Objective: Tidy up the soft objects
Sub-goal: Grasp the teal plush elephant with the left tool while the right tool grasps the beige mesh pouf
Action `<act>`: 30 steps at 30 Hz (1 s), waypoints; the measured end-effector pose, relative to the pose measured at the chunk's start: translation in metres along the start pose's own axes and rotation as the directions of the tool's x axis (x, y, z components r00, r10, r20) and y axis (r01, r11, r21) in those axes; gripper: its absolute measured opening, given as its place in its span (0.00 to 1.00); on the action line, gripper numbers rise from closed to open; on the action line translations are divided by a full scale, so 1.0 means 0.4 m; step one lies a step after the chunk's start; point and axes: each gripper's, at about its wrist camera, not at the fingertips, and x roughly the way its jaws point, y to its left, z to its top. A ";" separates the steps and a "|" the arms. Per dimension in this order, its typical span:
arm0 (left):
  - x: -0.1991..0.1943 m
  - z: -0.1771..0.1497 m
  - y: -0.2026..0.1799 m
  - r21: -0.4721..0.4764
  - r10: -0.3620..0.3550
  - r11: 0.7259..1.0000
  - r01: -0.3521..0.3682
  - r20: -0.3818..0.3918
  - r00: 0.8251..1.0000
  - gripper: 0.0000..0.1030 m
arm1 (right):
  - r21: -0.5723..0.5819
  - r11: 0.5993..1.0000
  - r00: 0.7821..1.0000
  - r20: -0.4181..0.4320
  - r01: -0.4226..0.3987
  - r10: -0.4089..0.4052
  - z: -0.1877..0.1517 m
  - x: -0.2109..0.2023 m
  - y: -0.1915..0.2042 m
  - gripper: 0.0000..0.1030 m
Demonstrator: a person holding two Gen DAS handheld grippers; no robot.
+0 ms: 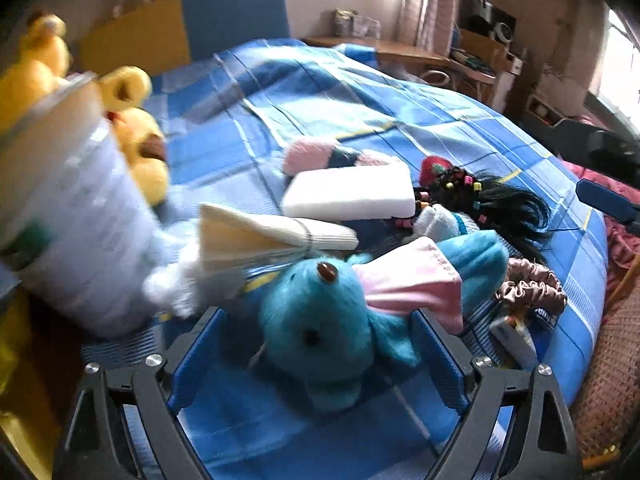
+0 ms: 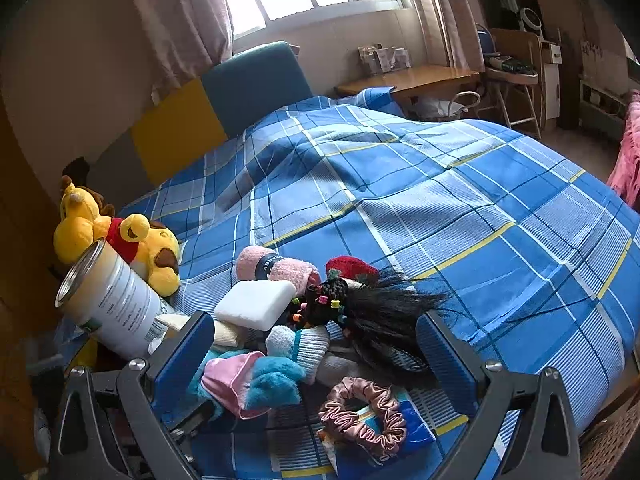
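Observation:
A pile of soft things lies on the blue plaid bed point(image 2: 460, 208). My left gripper point(image 1: 316, 360) is open, its jaws on either side of a blue plush toy point(image 1: 320, 328) with pink ears, not touching it. My right gripper point(image 2: 316, 356) is open above the pile, over a striped sock point(image 2: 312, 348) and the blue plush point(image 2: 272, 384). In the pile are a white sponge block point(image 2: 256, 304), a pink rolled towel point(image 2: 280, 268), a black doll wig with coloured beads point(image 2: 376, 312), a red plush piece point(image 2: 352, 266) and a satin scrunchie point(image 2: 364, 412).
A large tin can point(image 2: 108, 300) lies tilted at the left beside a yellow bear plush point(image 2: 132, 248). A yellow and blue headboard point(image 2: 224, 96) stands behind the bed. A wooden desk point(image 2: 412, 80) and a chair are at the far right.

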 end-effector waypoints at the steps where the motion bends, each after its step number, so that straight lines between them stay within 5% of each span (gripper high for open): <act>1: 0.004 0.003 -0.006 0.000 -0.021 1.000 0.021 0.008 1.000 0.90 | 0.004 1.000 1.000 0.000 0.003 -0.003 0.000 0.001 -0.003 1.00; 7: -0.001 0.002 -0.012 0.005 -0.068 0.998 0.068 0.033 0.997 0.50 | 0.055 0.998 1.000 -0.001 0.018 -0.018 0.007 0.002 -0.032 0.97; 11: -0.066 -0.036 0.019 -0.082 -0.127 0.988 0.131 0.057 0.990 0.47 | 0.111 0.994 1.000 0.013 0.021 -0.022 0.014 -0.001 -0.063 0.87; 17: -0.149 -0.132 0.010 -0.092 -0.124 0.987 0.129 0.062 0.990 0.47 | 0.098 0.995 0.998 -0.065 -0.002 0.008 0.005 0.025 -0.052 0.77; 24: -0.229 -0.217 0.022 -0.094 -0.120 0.987 0.127 0.075 0.990 0.47 | -0.184 0.973 0.967 -0.235 -0.141 0.096 -0.057 0.080 0.125 0.63; 30: -0.289 -0.247 0.036 -0.099 -0.123 0.986 0.135 0.113 0.986 0.47 | -0.523 0.827 0.949 -0.312 -0.207 0.040 -0.122 0.152 0.316 0.61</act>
